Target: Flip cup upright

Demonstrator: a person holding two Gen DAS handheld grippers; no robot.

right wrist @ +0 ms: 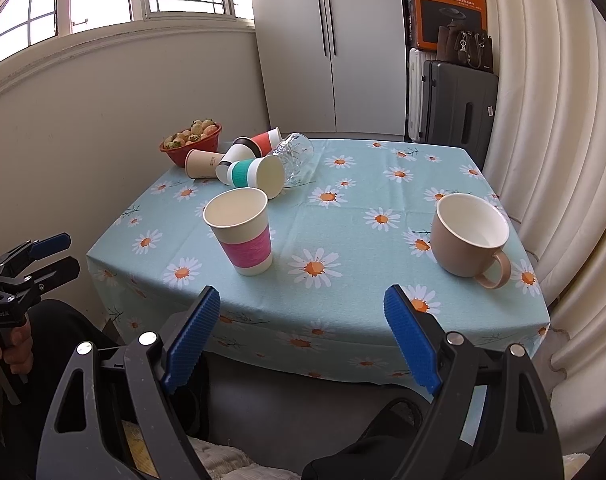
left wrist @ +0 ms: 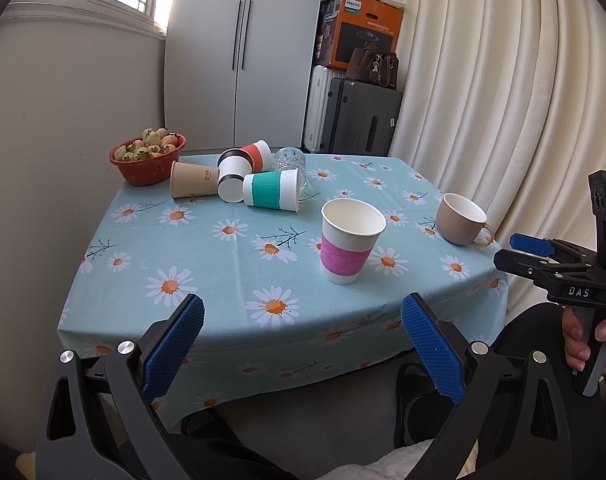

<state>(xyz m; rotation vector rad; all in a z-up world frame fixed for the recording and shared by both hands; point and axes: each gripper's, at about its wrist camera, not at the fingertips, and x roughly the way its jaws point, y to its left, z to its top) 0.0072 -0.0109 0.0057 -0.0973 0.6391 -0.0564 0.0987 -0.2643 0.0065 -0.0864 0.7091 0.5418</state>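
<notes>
Both held back off the near table [left wrist: 207, 332] edge, left gripper [left wrist: 303, 344] and right gripper [right wrist: 301, 338] alike with fingers spread wide and empty, probably readied for a reach. Upright already: pink cup [left wrist: 349, 240] mid-table and mug [right wrist: 469, 236] near the right edge; still on their sides in a touching cluster at the far left by the bowl [left wrist: 147, 168]: teal cup [left wrist: 271, 190], brown cup [left wrist: 193, 180], glass [right wrist: 293, 156]. Plenty of bare cloth between pink cup and cluster for a lift and turn, though tight inside the cluster itself.
</notes>
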